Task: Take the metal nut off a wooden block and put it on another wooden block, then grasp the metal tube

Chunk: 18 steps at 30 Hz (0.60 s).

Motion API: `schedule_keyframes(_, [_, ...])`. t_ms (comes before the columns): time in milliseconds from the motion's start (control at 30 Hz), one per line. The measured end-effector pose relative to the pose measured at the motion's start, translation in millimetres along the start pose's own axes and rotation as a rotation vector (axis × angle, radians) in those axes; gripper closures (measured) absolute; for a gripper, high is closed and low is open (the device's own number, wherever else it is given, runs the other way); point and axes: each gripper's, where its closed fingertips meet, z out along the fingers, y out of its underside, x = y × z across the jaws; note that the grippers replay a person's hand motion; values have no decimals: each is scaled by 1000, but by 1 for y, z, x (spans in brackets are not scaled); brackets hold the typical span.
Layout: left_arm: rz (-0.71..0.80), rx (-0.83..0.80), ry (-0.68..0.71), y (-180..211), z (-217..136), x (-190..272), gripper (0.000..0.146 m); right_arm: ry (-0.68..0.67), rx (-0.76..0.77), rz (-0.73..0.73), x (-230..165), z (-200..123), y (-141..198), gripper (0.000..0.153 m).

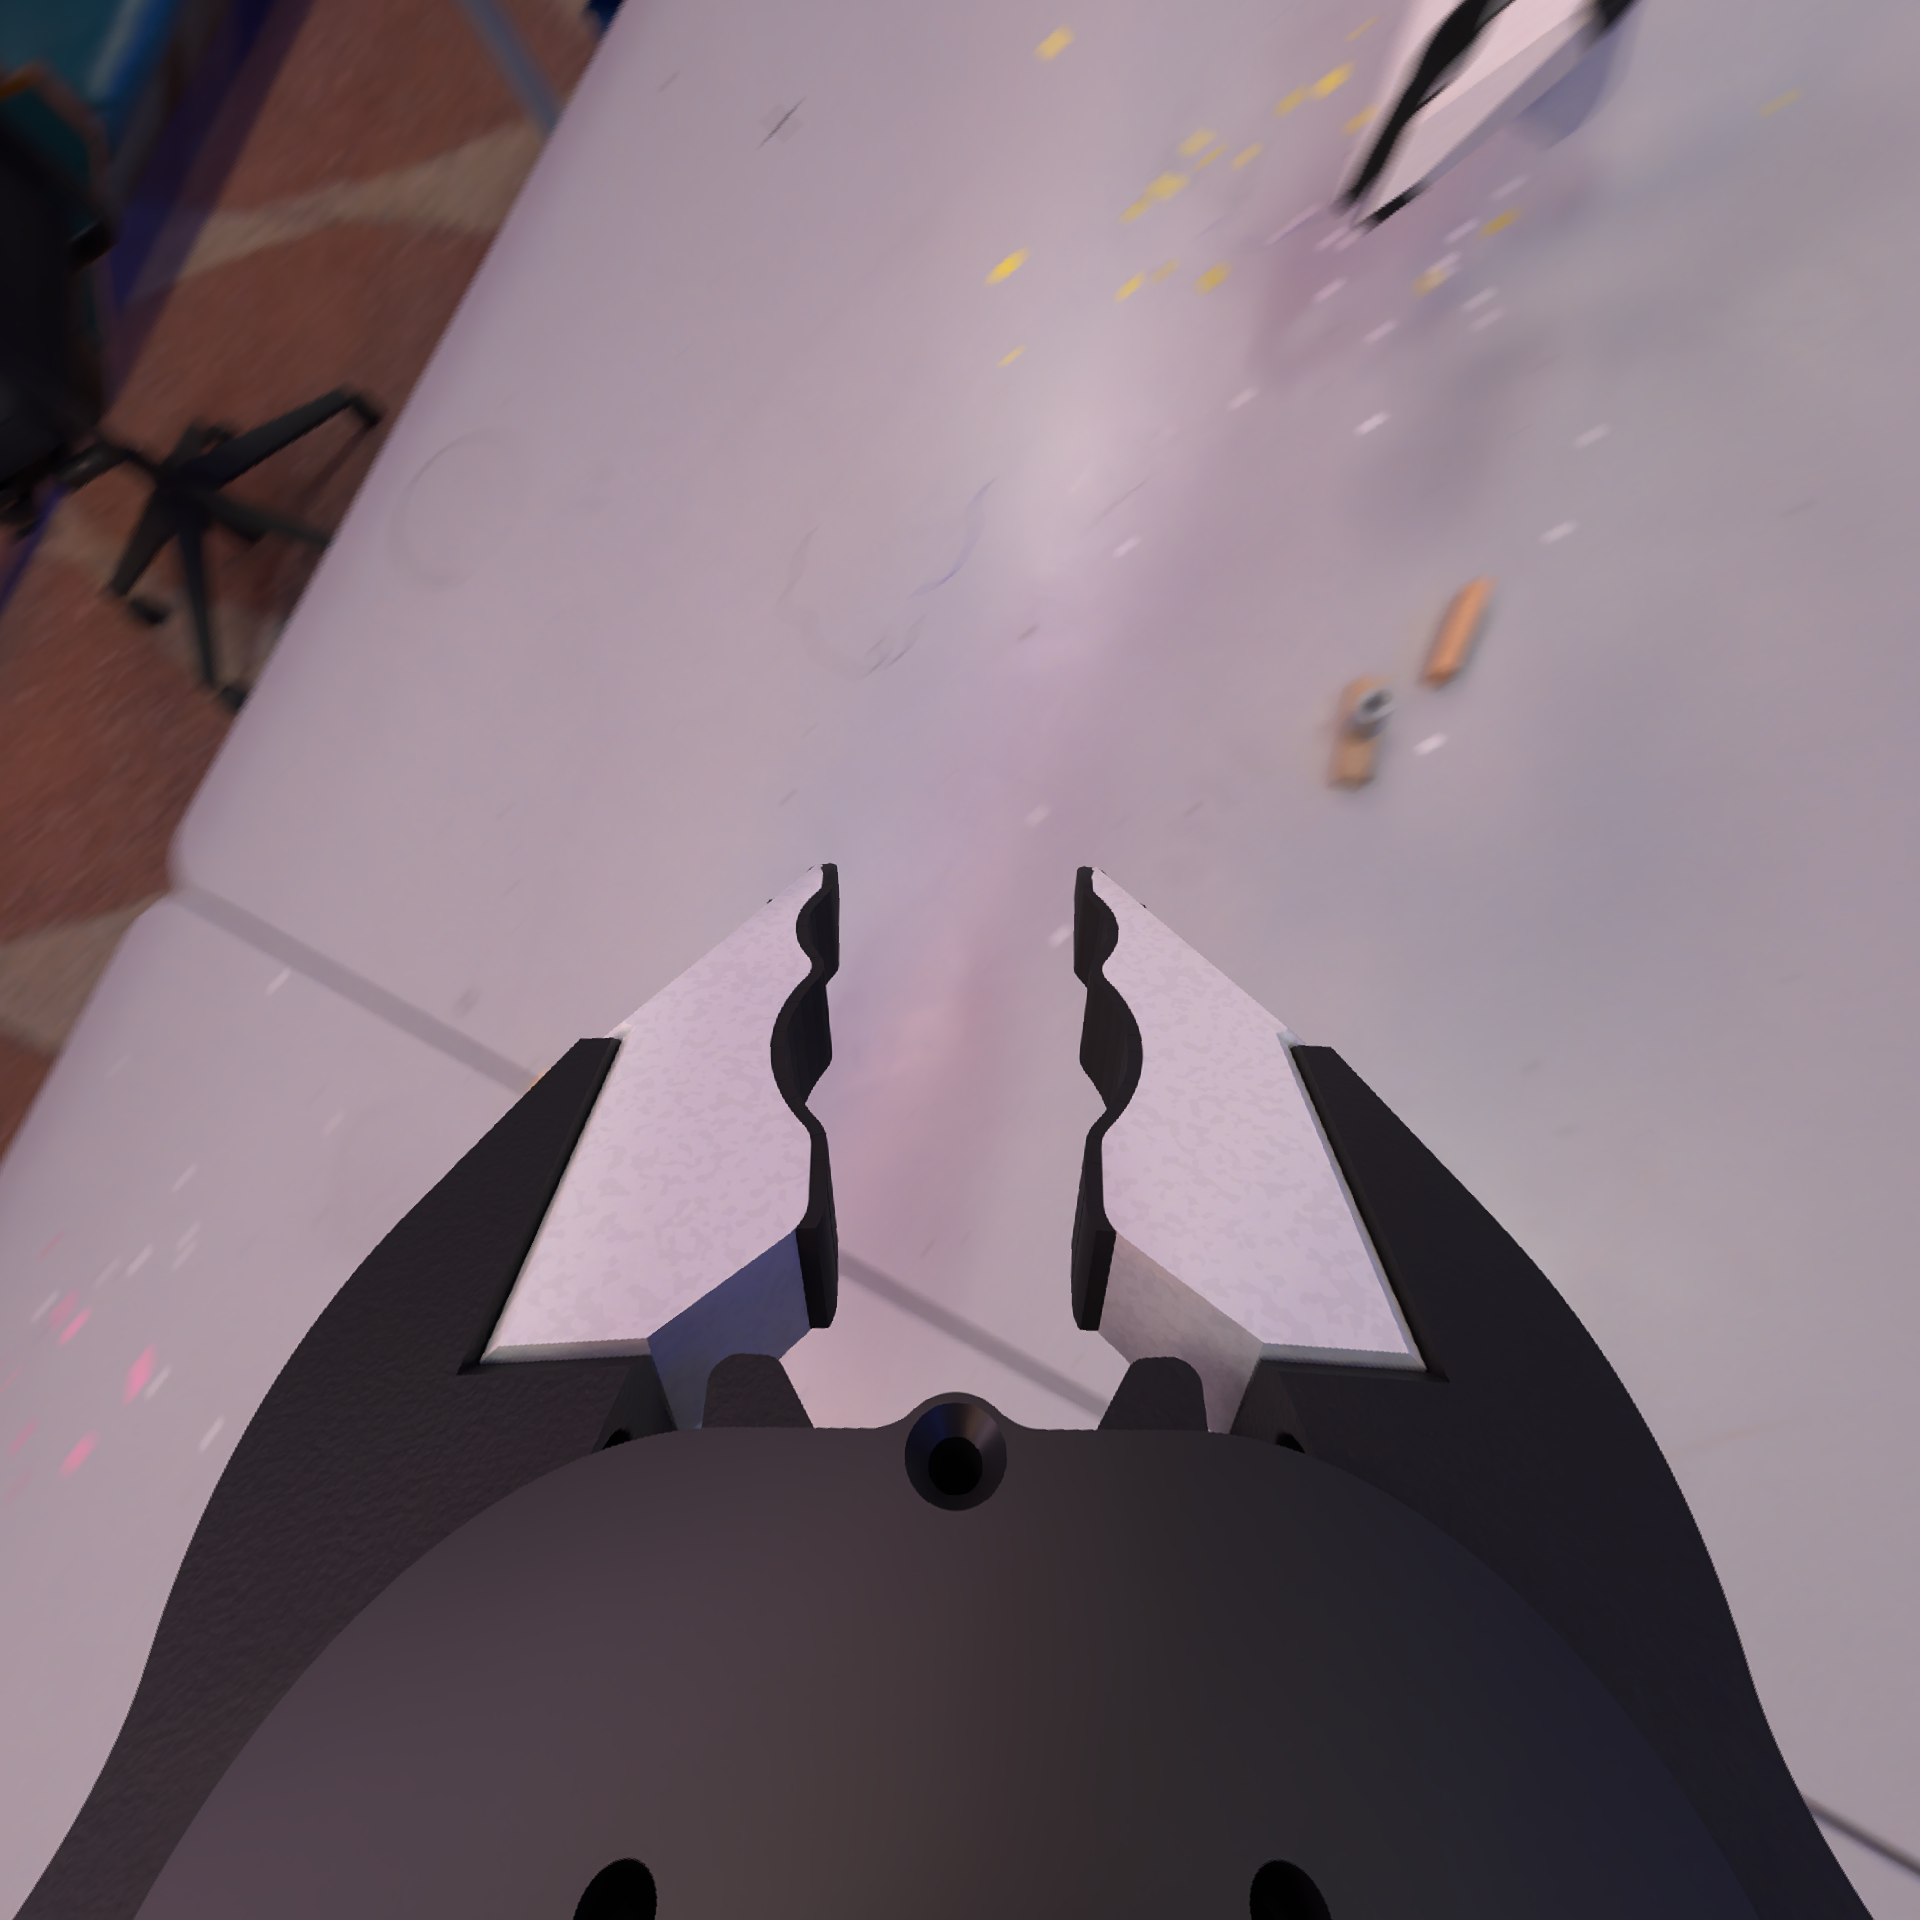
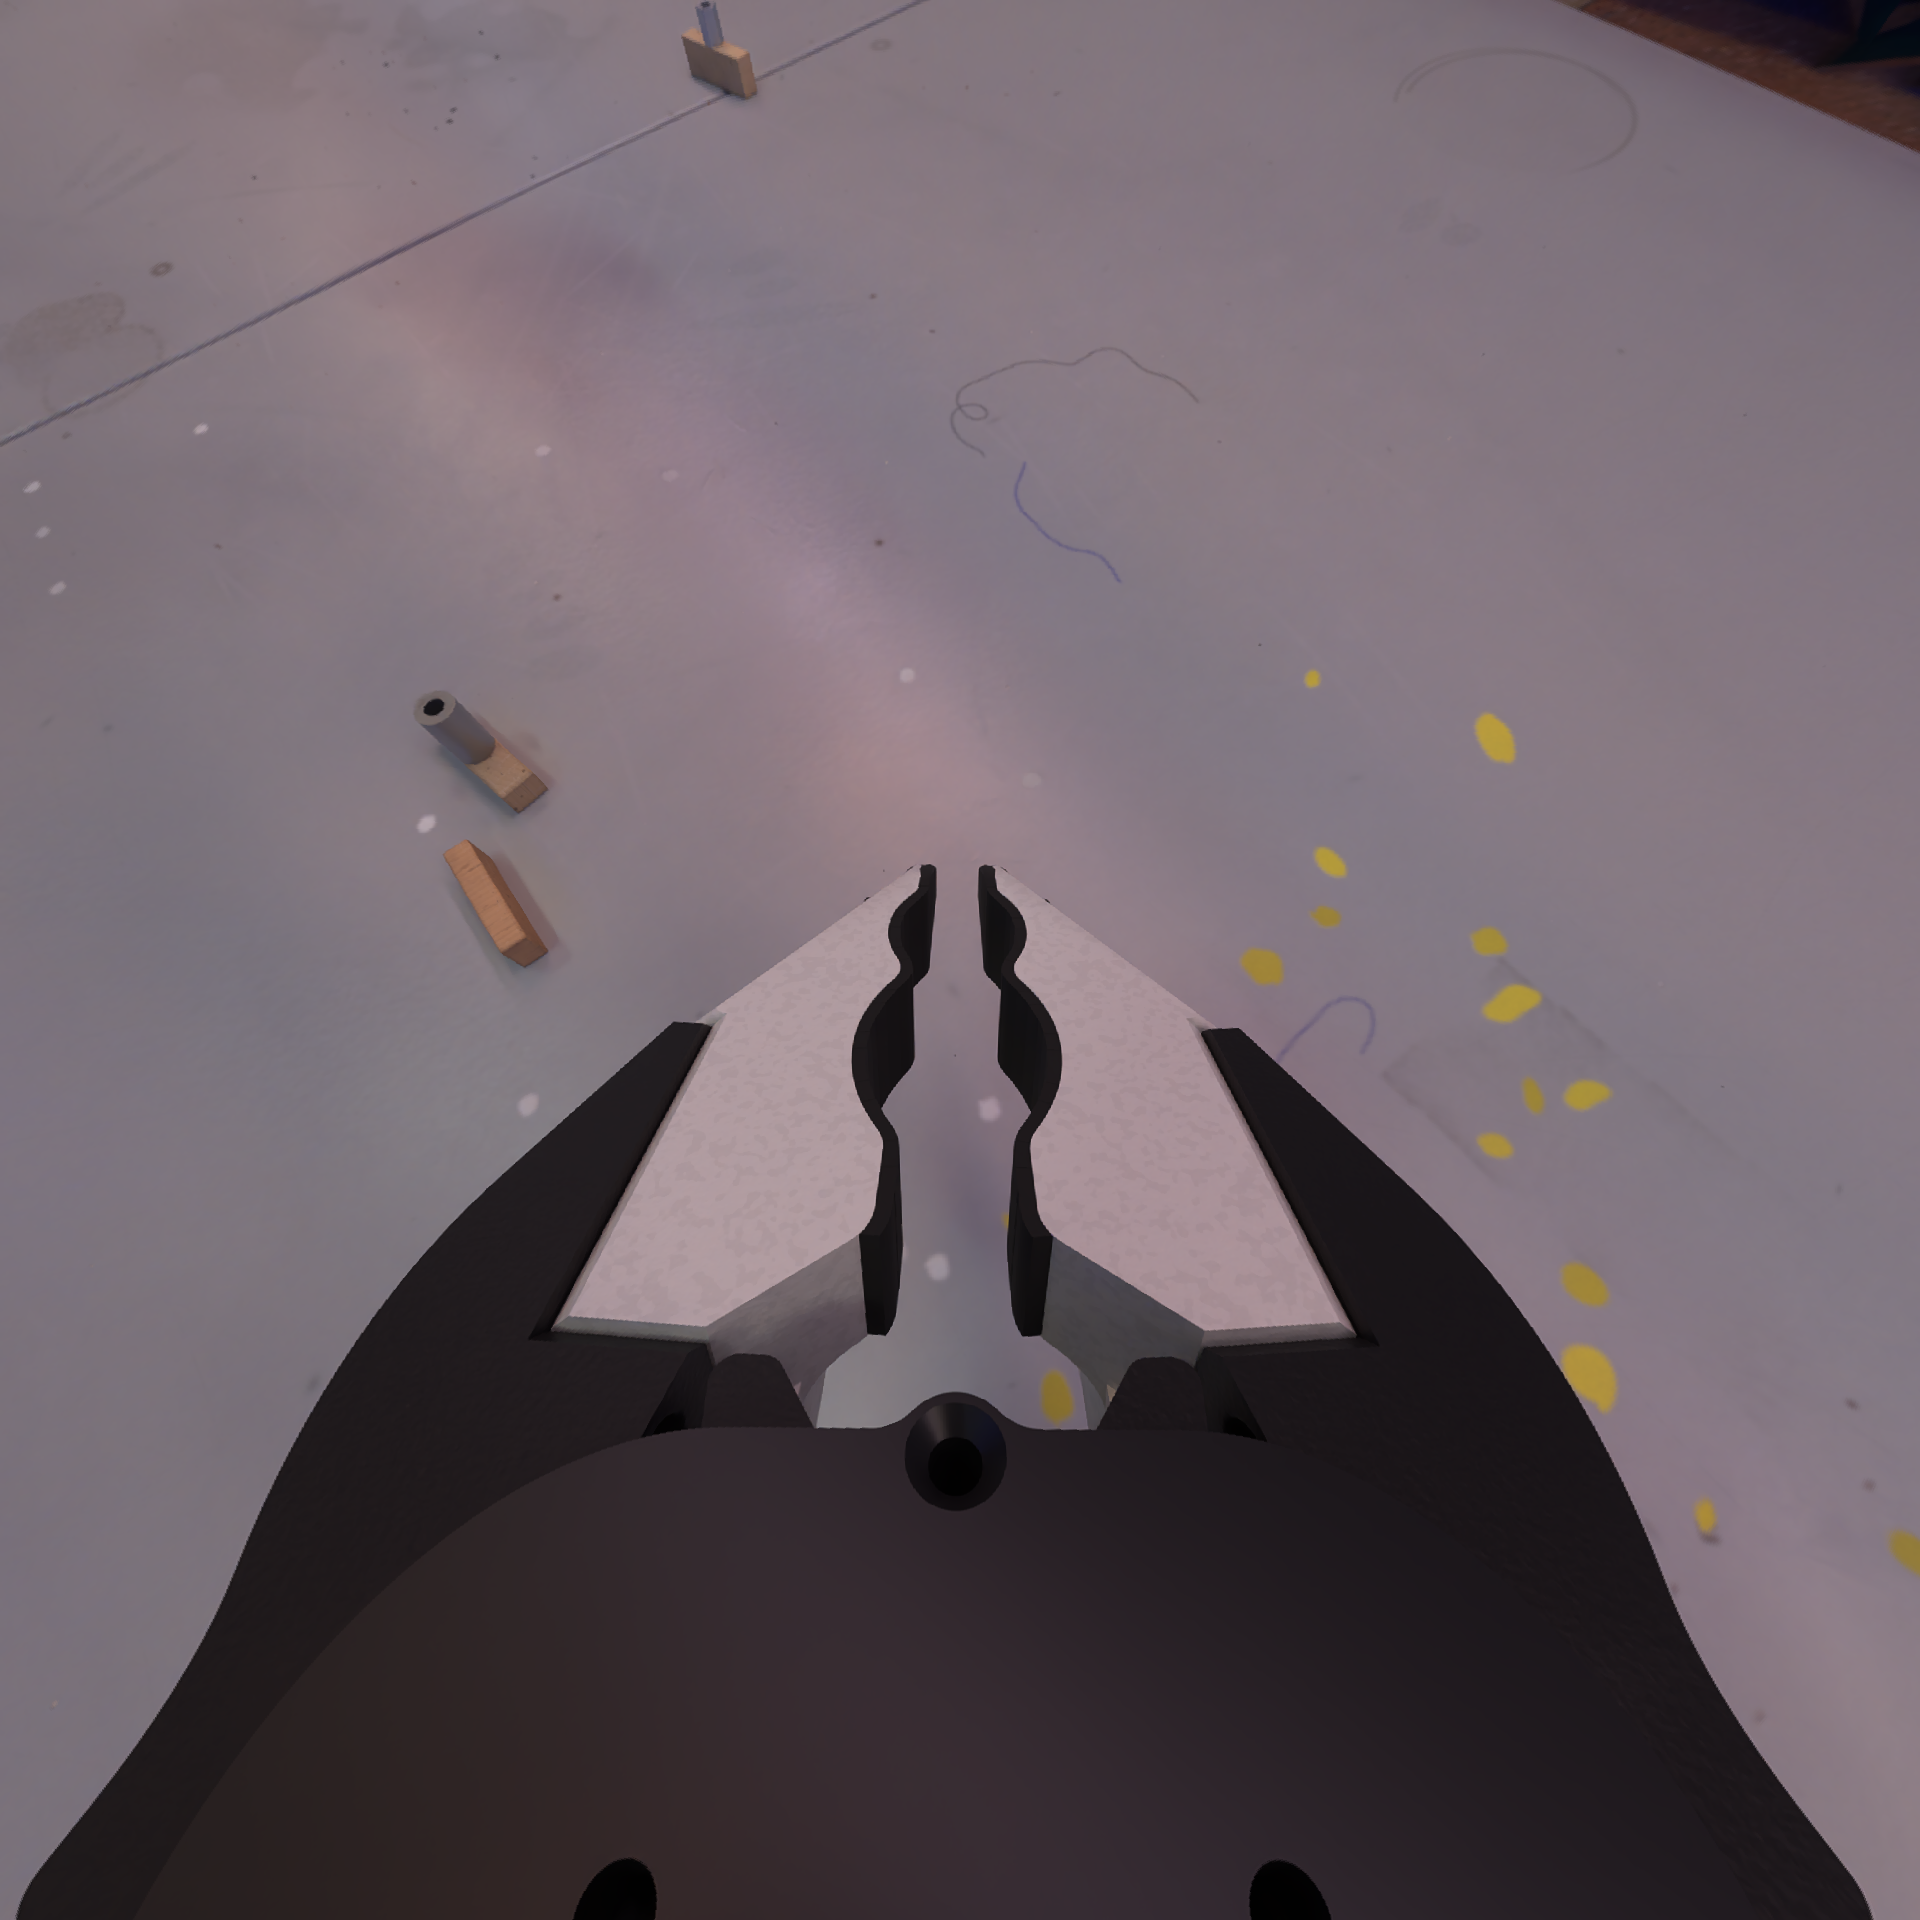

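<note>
Pale grey-lilac surface point(image 2: 1247, 260), scuffed, with a thin seam running diagonally across the upper left of the right wrist view. Yellow paint flecks point(image 2: 1494, 738) scattered at right; faint pen scribbles point(image 2: 1070, 540) upper centre. At left, a wooden block point(image 2: 511, 781) carrying a grey metal piece point(image 2: 457, 725); just below it, apart, a bare wooden block point(image 2: 497, 902) lying flat. Top edge, on the seam: a third block point(image 2: 719, 60) bearing a small upright metal piece point(image 2: 709, 21).

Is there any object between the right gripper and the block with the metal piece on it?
Nothing visible. The right gripper hangs over bare table. The metal piece on its block lies ahead to its left, with an empty block beside it, not in the path.
</note>
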Motion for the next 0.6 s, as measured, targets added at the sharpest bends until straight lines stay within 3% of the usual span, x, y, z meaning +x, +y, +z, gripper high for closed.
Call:
schedule_keyframes(133, [-38, -119, -184, 53, -32, -66, 98, -3, -11, 6, 2, 4, 4, 145])
schedule_keyframes(200, [-47, -153, -212, 75, -38, -90, 97, -3, -15, 18, 4, 6, 7, 145])
schedule_keyframes(400, [-98, -256, -125, 136, -23, -125, 94, -12, -37, 44, 10, 14, 18, 145])
schedule_keyframes(600, [-95, -286, -32, 163, 23, -148, 92, -18, -54, 73, 14, 24, 24, 145])
